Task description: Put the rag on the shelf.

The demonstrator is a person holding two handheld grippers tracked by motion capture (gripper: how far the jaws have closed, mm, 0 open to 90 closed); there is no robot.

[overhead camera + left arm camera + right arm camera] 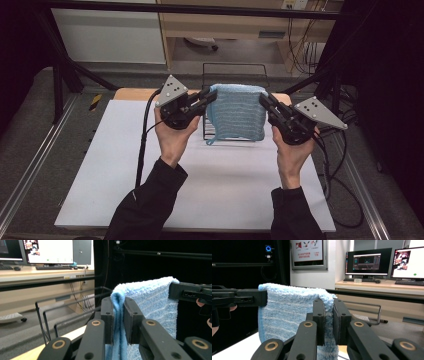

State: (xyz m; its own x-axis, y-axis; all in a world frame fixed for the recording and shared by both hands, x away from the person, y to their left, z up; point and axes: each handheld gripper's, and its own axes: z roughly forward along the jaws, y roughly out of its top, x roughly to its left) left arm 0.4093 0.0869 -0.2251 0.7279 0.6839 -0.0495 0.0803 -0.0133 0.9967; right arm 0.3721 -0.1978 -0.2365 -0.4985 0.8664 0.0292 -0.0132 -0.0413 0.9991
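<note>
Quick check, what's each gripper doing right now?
Left gripper: closed on the top left corner of the blue towel.
Right gripper: closed on the towel's top right corner.

Pale blue towel with faint stripes; black rack; white mat.

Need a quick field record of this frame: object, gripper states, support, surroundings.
object: blue towel, held up and spread between the two grippers, lower edge hanging
left gripper: shut on the towel's top corner, cloth pinched between the jaws
right gripper: shut on the other top corner
rack: black wire rack behind the towel, at the far side of the table
table: white mat over a wooden top
towel contact with rack: cannot tell
</note>
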